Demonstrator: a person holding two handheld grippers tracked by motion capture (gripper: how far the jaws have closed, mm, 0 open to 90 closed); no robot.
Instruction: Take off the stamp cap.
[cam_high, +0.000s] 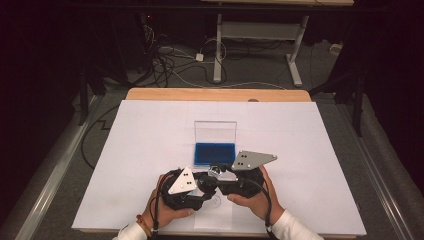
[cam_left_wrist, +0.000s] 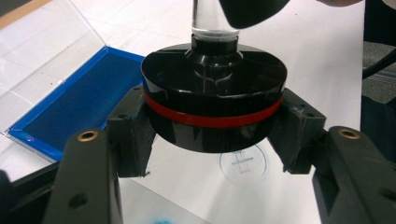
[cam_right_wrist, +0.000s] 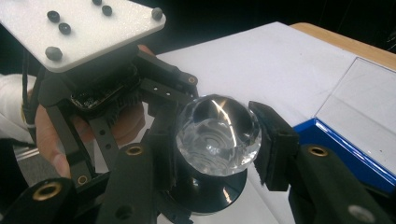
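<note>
I have the left gripper (cam_left_wrist: 212, 140) clamped on the round black base of a stamp (cam_left_wrist: 214, 105), a glossy disc with a red band around it, held just above the white paper sheet (cam_left_wrist: 322, 56). Under it I see a faint blue circular imprint (cam_left_wrist: 243, 163); I cannot read any writing in it. My right gripper (cam_right_wrist: 217, 140) is closed on the stamp's clear faceted knob (cam_right_wrist: 218, 135), which looks like acrylic, though the glare makes that uncertain. Both grippers sit close together near my edge of the tabletop (cam_high: 215, 94), with open white paper to either side. Just beyond them lies the blue ink pad (cam_high: 214, 153) in its case, its clear lid (cam_high: 215, 131) standing up behind it.
</note>
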